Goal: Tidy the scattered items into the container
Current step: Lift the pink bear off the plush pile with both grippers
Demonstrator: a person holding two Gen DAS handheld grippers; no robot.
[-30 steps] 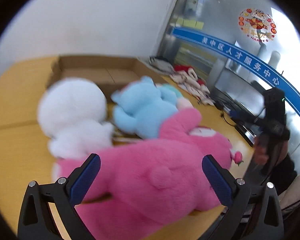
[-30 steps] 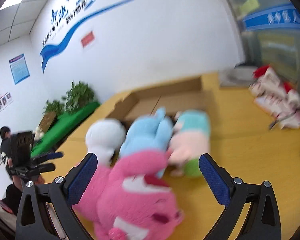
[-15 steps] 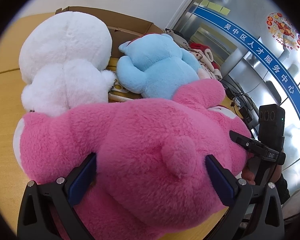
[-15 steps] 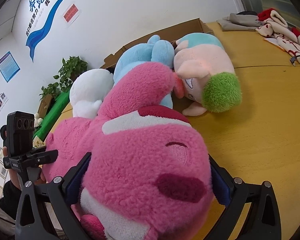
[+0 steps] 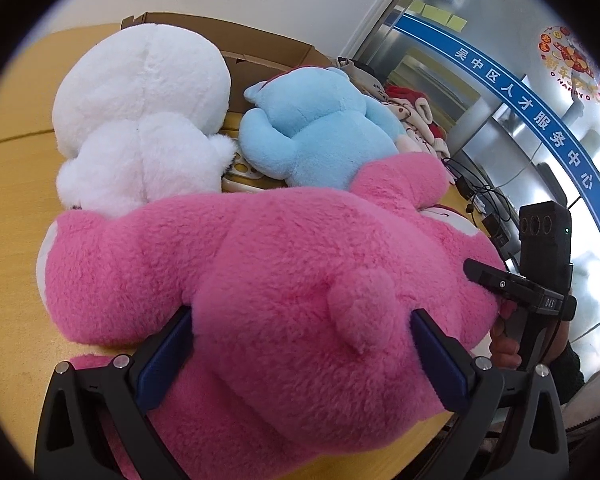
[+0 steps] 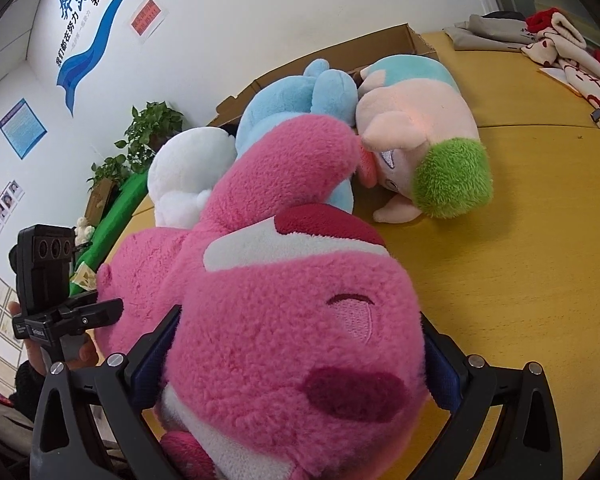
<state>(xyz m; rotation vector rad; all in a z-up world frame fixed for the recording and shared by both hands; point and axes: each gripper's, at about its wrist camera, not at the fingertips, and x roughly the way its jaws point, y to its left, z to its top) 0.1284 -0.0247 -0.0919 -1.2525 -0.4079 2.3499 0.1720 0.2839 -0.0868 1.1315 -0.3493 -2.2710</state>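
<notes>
Both hand-held grippers, left [image 5: 300, 344] and right [image 6: 296, 352], have now closed in on the pink plush bear [image 5: 268, 280], pads pressing its fur. It still lies on the table [image 6: 520, 280], before the cardboard box [image 5: 260, 46]; lifting seems next.

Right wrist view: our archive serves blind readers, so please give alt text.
The right hand-held gripper straddles the head of a pink plush bear on a yellow table. Behind it lie blue, white and green-haired plush toys.
</notes>
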